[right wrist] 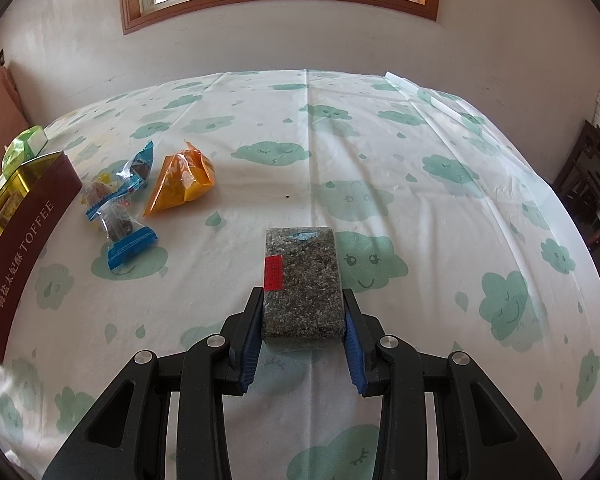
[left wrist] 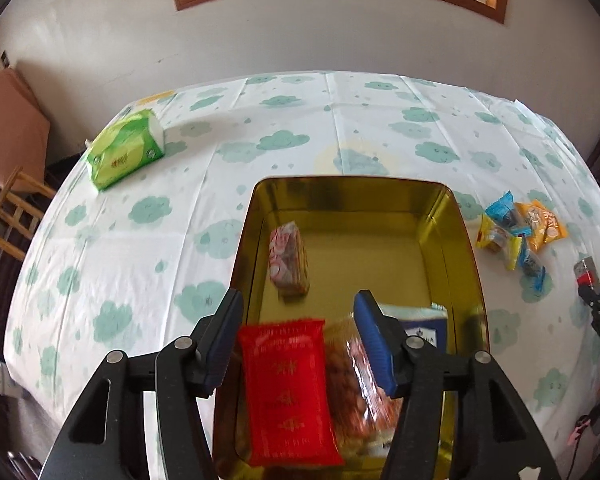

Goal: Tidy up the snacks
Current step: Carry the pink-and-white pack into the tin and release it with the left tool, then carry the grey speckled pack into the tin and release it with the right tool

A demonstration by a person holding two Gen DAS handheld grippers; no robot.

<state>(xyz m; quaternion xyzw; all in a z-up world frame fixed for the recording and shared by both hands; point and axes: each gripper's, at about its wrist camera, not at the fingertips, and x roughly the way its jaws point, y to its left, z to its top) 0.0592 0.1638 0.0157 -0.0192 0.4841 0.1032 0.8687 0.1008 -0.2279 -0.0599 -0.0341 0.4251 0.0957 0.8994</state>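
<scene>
- Risk first: the red packet (left wrist: 290, 390) lies at the near end of the tin (left wrist: 466, 240), low in the left wrist view, seemingly over the near rim; it could slide out if a finger catches it.
- Left gripper (left wrist: 296, 342) hangs over the tin with its fingers (left wrist: 374, 344) apart, pressing on nothing; the red packet and a peanut bag (left wrist: 354, 380) show between them, in the tin.
- Blur in that lower part leaves it unclear whether the right finger touches the peanut bag; dragging it is a second hazard.
- Right gripper (right wrist: 302, 322) grips a grey speckled bar (right wrist: 302, 280) by its near end, centre of the right wrist view, fingers closed on its sides.
- Most of the bar reaches past the fingers, so it could pivot or slip on the way to the tin, I judge.
- Loose candies (right wrist: 120, 208) and an orange packet (right wrist: 182, 182) sit on the tabletop (right wrist: 380, 160), upper left of that view, just beside the tin wall; a low carry could knock them.
- A pink-wrapped snack (left wrist: 288, 258) lies further back in the tin.
</scene>
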